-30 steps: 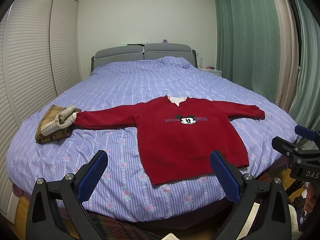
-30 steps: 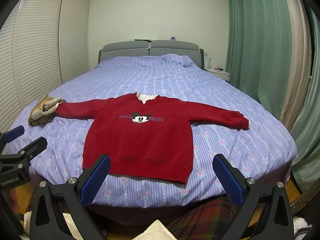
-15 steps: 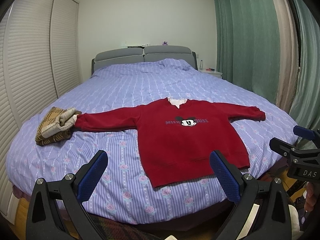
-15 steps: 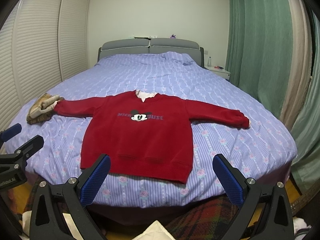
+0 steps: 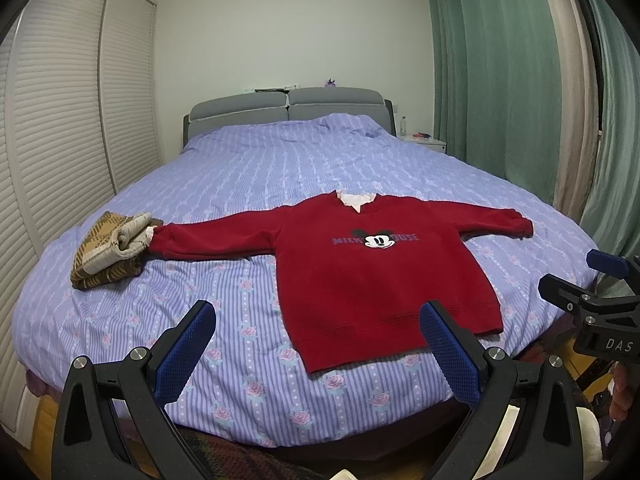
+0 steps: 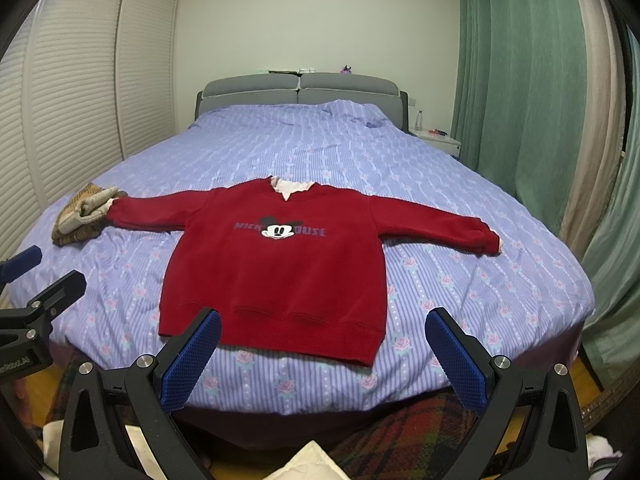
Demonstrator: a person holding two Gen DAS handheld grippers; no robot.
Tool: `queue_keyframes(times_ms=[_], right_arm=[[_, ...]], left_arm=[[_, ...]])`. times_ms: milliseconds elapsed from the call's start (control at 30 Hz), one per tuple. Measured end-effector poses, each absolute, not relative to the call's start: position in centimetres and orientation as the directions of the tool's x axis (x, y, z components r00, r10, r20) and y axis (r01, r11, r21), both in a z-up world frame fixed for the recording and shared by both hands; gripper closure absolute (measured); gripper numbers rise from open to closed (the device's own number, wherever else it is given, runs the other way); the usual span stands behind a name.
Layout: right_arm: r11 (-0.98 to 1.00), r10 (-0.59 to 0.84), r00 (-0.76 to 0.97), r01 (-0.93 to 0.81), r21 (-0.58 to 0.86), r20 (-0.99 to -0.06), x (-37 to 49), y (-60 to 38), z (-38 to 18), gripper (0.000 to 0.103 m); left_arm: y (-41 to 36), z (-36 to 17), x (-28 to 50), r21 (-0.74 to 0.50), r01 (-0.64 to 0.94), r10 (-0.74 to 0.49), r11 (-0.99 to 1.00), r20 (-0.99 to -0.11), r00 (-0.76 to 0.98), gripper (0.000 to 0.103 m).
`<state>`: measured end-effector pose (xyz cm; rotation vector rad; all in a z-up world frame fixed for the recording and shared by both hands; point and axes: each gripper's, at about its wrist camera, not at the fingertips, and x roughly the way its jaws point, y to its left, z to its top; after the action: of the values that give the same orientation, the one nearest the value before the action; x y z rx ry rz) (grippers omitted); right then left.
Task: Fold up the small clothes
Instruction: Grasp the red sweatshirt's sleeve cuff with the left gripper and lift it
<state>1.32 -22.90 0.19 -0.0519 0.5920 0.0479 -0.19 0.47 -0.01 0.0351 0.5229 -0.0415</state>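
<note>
A small red sweatshirt point(image 5: 372, 268) point(image 6: 276, 268) with a cartoon mouse print lies flat on the bed, front up, both sleeves spread wide, hem toward me. My left gripper point(image 5: 316, 344) hovers open off the foot of the bed, near the hem's left part, holding nothing. My right gripper point(image 6: 322, 350) is also open and empty, in front of the hem. In the left wrist view the right gripper point(image 5: 600, 300) shows at the right edge; in the right wrist view the left gripper point(image 6: 28, 304) shows at the left edge.
A folded brown and cream checked garment point(image 5: 110, 250) point(image 6: 82, 218) lies by the left sleeve cuff. The bed point(image 5: 280, 176) has a striped lilac cover and grey headboard point(image 6: 300, 88). Green curtains point(image 6: 520, 80) hang right, louvred wardrobe doors point(image 5: 60, 120) left, a plaid rug point(image 6: 400, 432) lies below.
Both views have shifted slightly: the sweatshirt sits a little lower and nearer in the frames, as both grippers rise or tilt a little. Jaws stay open.
</note>
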Motion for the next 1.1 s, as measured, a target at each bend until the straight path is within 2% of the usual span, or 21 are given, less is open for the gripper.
queue_keyframes(times_ms=[367, 900, 1033, 1100], right_arm=[[0.993, 0.055, 0.778, -0.106, -0.045, -0.625, 5.2, -20.9, -1.3, 0.001], [0.927, 0.252, 0.773, -0.365, -0.084, -0.583, 18.4, -8.5, -1.2, 0.001], [0.911, 0.285, 0.751, -0.405, -0.075, -0.596, 22.1, -4.9, -1.9, 0.001], [0.903, 0.295, 0.742, -0.422, -0.077, -0.602, 24.0, -3.0, -2.6, 0.001]], left_arm=[[2.7, -1.1, 2.9, 0.006, -0.004, 0.007, 1.000, -0.546, 0.838, 0.000], [13.5, -2.0, 13.2, 0.071, -0.301, 0.296, 0.951, -0.496, 0.817, 0.000], [16.6, -3.0, 16.6, 0.033, -0.324, 0.298, 0.945, -0.490, 0.819, 0.000], [18.0, -3.6, 18.4, 0.019, -0.340, 0.304, 0.940, -0.498, 0.812, 0.011]])
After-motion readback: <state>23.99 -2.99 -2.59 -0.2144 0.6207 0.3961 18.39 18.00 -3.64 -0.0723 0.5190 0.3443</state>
